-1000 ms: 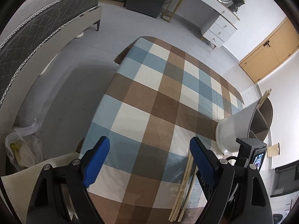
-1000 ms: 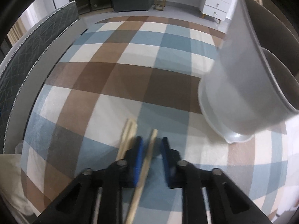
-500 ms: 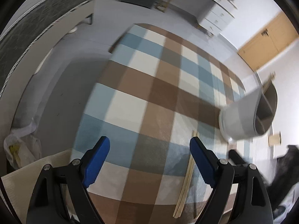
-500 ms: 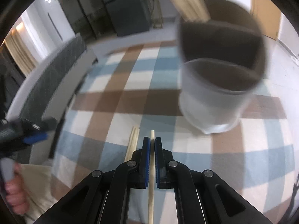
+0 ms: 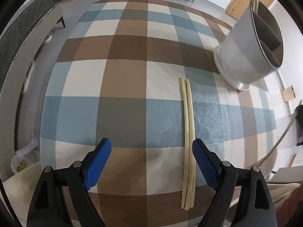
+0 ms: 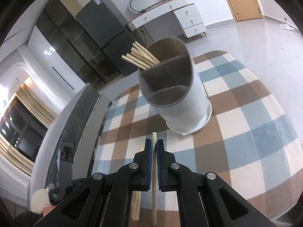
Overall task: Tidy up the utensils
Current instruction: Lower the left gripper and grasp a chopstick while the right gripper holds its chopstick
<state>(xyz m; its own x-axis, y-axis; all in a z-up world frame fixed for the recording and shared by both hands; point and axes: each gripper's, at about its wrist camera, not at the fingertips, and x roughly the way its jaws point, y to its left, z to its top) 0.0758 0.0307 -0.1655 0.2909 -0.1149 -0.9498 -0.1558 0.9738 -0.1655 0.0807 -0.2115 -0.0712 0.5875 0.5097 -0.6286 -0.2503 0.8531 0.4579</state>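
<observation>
Three pale wooden chopsticks (image 5: pixel 187 141) lie side by side on the checked tablecloth (image 5: pixel 123 79). My left gripper (image 5: pixel 151 141) hangs open above them, and they lie just inside its right finger. My right gripper (image 6: pixel 153 141) is shut on a single chopstick (image 6: pixel 155 198), held lengthwise off the table and pointing toward the grey three-compartment holder (image 6: pixel 176 98). Several chopsticks (image 6: pixel 140 58) stick out of the holder's far compartment; its two nearer compartments look empty. In the left wrist view the holder (image 5: pixel 248 51) stands at the far right, and the lifted chopstick (image 5: pixel 280 138) shows at the right edge.
A grey quilted bed (image 5: pixel 20 30) runs along the table's left side. A plastic bag (image 5: pixel 20 162) lies on the floor by the near left corner. A white dresser (image 6: pixel 178 17) and dark cabinets (image 6: pixel 90 37) stand behind the table.
My right gripper closed on one chopstick and lifted it off the cloth, tilting up toward the holder. My left gripper, still open, swung down over the chopsticks left on the cloth.
</observation>
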